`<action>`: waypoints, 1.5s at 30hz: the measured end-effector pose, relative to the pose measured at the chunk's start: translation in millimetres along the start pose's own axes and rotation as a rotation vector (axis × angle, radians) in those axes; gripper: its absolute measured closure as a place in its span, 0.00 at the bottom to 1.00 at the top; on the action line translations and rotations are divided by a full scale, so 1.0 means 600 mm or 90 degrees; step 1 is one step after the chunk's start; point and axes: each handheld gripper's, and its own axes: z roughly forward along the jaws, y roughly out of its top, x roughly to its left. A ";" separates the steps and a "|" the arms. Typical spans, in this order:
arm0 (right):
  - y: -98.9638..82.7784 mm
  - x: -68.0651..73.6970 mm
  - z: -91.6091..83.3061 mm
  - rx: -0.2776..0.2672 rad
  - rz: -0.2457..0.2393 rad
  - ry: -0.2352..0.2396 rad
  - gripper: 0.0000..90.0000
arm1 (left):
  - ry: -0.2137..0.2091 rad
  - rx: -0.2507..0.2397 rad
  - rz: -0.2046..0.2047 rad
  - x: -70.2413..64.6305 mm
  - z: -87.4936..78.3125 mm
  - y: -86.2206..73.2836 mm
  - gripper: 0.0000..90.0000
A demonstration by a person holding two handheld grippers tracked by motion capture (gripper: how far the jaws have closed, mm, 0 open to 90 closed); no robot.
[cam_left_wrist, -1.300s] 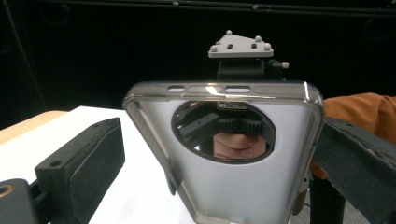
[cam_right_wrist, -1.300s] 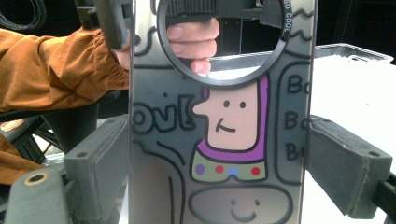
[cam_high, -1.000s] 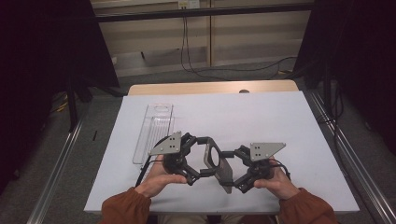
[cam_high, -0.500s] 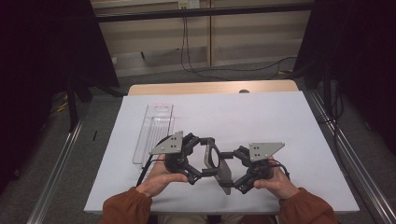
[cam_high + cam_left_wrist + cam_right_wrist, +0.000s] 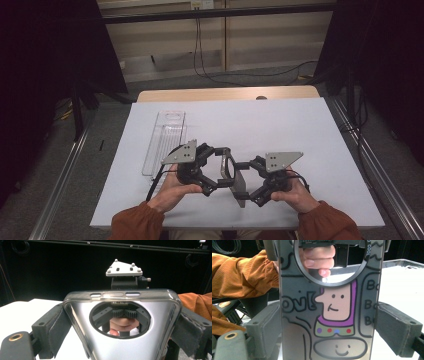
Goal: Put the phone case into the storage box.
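Phone case (image 5: pixel 235 175) is held upright between 2 grippers above the near edge of the white table (image 5: pixel 310 135) in the high view; the left gripper (image 5: pixel 222 167) and right gripper (image 5: pixel 246 182) are closed on its opposite ends, apparently so it can be passed or inspected. A clear plastic tray (image 5: pixel 167 140) lies beside them, a dark room beyond. In the left gripper view, the case's clear rim (image 5: pixel 120 293) is clamped between wide-set pads. In the right gripper view, its cartoon-printed back (image 5: pixel 332 310) is gripped likewise.
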 end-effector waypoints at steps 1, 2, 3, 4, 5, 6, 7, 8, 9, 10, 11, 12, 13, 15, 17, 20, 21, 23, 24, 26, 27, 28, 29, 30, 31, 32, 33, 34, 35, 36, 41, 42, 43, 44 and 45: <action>0.000 0.000 0.001 0.001 -0.001 0.001 0.13 | 0.000 0.000 0.001 0.000 0.000 0.000 0.12; 0.000 0.000 0.001 0.002 -0.001 0.003 0.13 | 0.001 0.000 -0.001 0.000 0.000 0.000 0.12; 0.000 0.000 0.002 0.003 0.001 0.004 0.13 | 0.002 -0.002 -0.003 -0.001 0.001 0.000 0.12; 0.000 0.000 0.002 0.003 0.002 0.005 0.13 | -0.001 0.000 -0.004 -0.001 0.001 0.000 0.12; 0.000 0.000 0.003 0.005 0.001 0.003 0.13 | 0.002 0.000 -0.002 0.000 0.001 0.000 0.12; 0.000 0.001 0.003 0.006 0.000 0.001 0.13 | 0.002 0.000 -0.003 0.000 0.001 0.000 0.12; 0.000 0.000 0.004 0.005 0.002 0.001 0.13 | 0.002 0.003 -0.003 0.000 0.000 0.000 0.12; 0.000 0.001 0.004 0.006 0.003 0.000 0.13 | 0.003 0.004 -0.003 0.000 0.000 0.000 0.12; 0.000 0.002 0.004 0.008 0.001 -0.004 0.13 | 0.004 0.002 -0.003 0.000 0.000 0.000 0.12; 0.000 0.002 0.005 0.009 0.002 -0.007 0.13 | 0.005 0.002 -0.001 0.000 0.001 0.000 0.12; 0.000 0.003 0.006 0.010 0.001 -0.009 0.13 | 0.006 0.004 -0.003 0.000 0.001 -0.001 0.12; 0.000 0.003 0.007 0.014 -0.002 -0.014 0.12 | 0.005 0.003 -0.005 0.000 0.001 -0.002 0.12; 0.000 0.004 0.008 0.016 -0.003 -0.017 0.12 | 0.003 0.002 -0.007 0.000 0.002 -0.002 0.12; 0.000 0.006 0.009 0.019 -0.007 -0.022 0.12 | 0.004 0.004 -0.006 -0.001 0.002 -0.001 0.12; 0.001 0.006 0.008 0.017 -0.008 -0.026 0.12 | 0.012 0.008 -0.001 0.000 0.000 -0.001 0.12; 0.001 0.009 0.007 0.016 -0.010 -0.039 0.10 | 0.019 0.004 -0.002 0.003 0.000 -0.002 0.12; 0.001 0.010 0.007 0.016 -0.011 -0.042 0.08 | 0.024 0.005 0.000 0.003 -0.001 -0.002 0.12; 0.000 0.010 0.007 0.014 -0.013 -0.049 0.06 | 0.027 0.006 -0.003 0.004 -0.003 -0.002 0.12; 0.000 0.010 0.008 0.014 -0.012 -0.051 0.06 | 0.030 0.007 -0.002 0.004 -0.003 -0.001 0.12; 0.000 0.009 0.007 0.014 -0.011 -0.062 0.03 | 0.038 0.012 0.005 0.006 -0.006 0.000 0.12; 0.000 0.009 0.005 0.014 -0.008 -0.068 0.02 | 0.039 0.007 0.000 0.006 -0.006 0.000 0.12; 0.000 0.008 0.004 0.014 -0.008 -0.074 0.02 | 0.043 0.013 0.003 0.007 -0.008 0.001 0.12; 0.000 0.007 0.003 0.014 -0.009 -0.078 0.02 | 0.047 0.014 0.003 0.007 -0.009 0.001 0.12; 0.000 0.007 0.002 0.011 -0.009 -0.081 0.02 | 0.049 0.014 0.002 0.007 -0.010 0.000 0.12; 0.000 0.007 0.001 0.010 -0.006 -0.089 0.02 | 0.054 0.015 0.003 0.008 -0.011 0.001 0.12; 0.000 0.006 0.000 0.008 -0.005 -0.091 0.02 | 0.057 0.012 0.001 0.009 -0.012 0.001 0.12; 0.000 0.006 -0.001 0.008 -0.002 -0.093 0.02 | 0.059 0.015 -0.001 0.009 -0.013 0.002 0.12; 0.000 0.006 -0.002 0.008 -0.003 -0.104 0.01 | 0.061 0.012 -0.003 0.009 -0.013 0.002 0.12; 0.000 0.004 -0.003 0.011 -0.003 -0.107 0.01 | 0.064 0.012 -0.001 0.010 -0.014 0.002 0.12; 0.000 0.003 -0.003 0.020 0.001 -0.115 0.00 | 0.065 0.014 -0.001 0.011 -0.016 0.002 0.12; -0.006 0.004 -0.006 0.023 0.001 -0.177 0.01 | 0.083 0.014 -0.002 0.012 -0.021 0.002 0.12; -0.006 0.004 -0.007 0.020 0.001 -0.180 0.01 | 0.082 0.018 -0.002 0.013 -0.023 0.002 0.12; -0.005 0.005 -0.007 0.021 0.002 -0.193 0.01 | 0.083 0.016 -0.004 0.013 -0.023 0.002 0.12; -0.005 0.006 -0.008 0.018 0.001 -0.203 0.02 | 0.086 0.017 -0.003 0.013 -0.024 0.002 0.12; -0.005 0.006 -0.009 0.016 0.001 -0.202 0.01 | 0.088 0.016 -0.006 0.012 -0.024 0.002 0.12</action>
